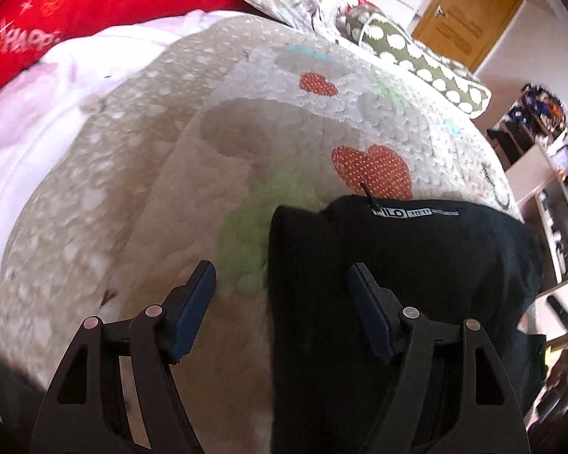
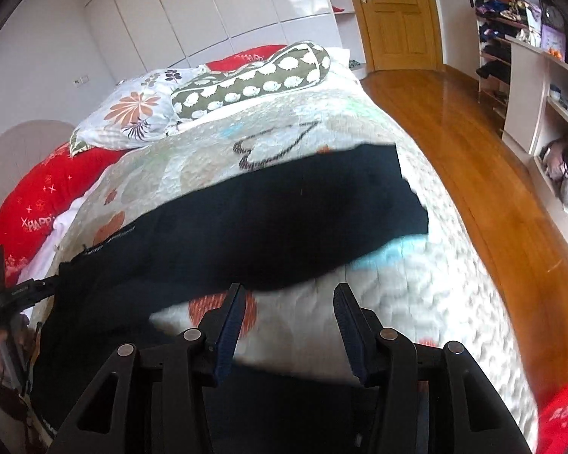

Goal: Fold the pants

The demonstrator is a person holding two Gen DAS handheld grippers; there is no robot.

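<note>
The left gripper (image 1: 282,283) hangs with its jaws spread and nothing between them, straddling the near left edge of the black pants (image 1: 397,265), while the right gripper (image 2: 287,302) is likewise parted and empty just short of the pants' long lower edge. The pants lie flat in a band across the quilted bedspread (image 2: 416,295), waistband label (image 1: 405,212) at about one o'clock from the left jaws, legs running toward two o'clock in the right view. Both grippers seem placed to pinch an edge for a fold; pillows (image 2: 253,75) sit well apart at twelve.

The pants (image 2: 269,223) are matt black cloth; the bedspread (image 1: 170,174) is quilted, puckered fabric; the floor (image 2: 469,143) is glossy varnished wood; the wardrobe doors (image 2: 193,11) shine smooth; the gripper fingers (image 1: 193,310) look matt plastic.
</note>
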